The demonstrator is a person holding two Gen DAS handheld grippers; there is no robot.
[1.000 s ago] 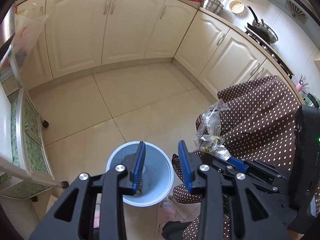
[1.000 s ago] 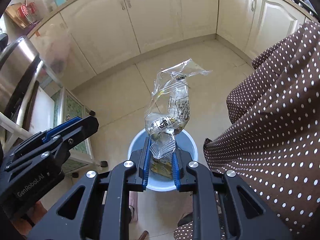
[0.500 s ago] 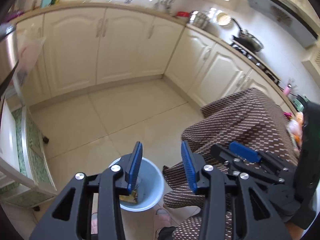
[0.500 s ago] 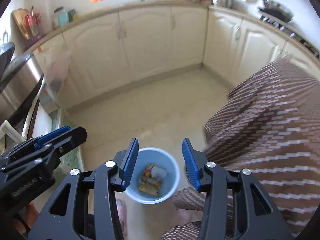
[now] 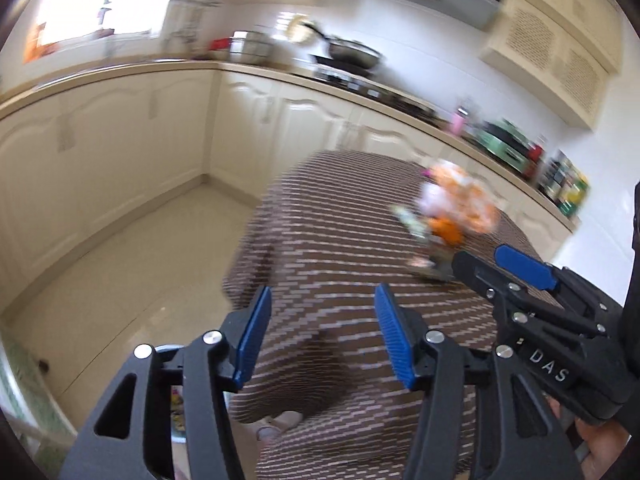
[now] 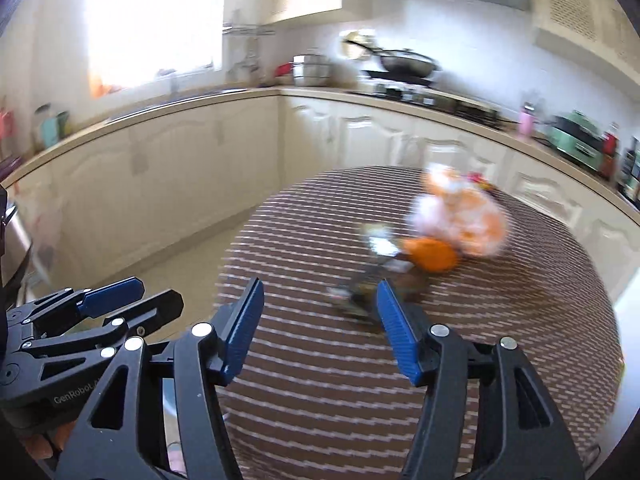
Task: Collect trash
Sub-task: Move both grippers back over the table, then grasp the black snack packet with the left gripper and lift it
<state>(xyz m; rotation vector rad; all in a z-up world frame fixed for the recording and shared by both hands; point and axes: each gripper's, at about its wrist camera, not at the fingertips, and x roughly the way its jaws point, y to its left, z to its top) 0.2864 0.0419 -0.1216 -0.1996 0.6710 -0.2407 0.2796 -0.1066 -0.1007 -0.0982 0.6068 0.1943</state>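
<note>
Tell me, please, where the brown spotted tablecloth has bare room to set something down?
The near half of the tablecloth, ahead of both open grippers, is bare. The far right is crowded by an orange-and-white bag and blurred wrappers.

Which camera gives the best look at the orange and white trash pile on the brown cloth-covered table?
The right wrist view: the blurred orange and white trash pile sits nearly central and unobstructed. The left wrist view shows it smaller, off to the right.
</note>
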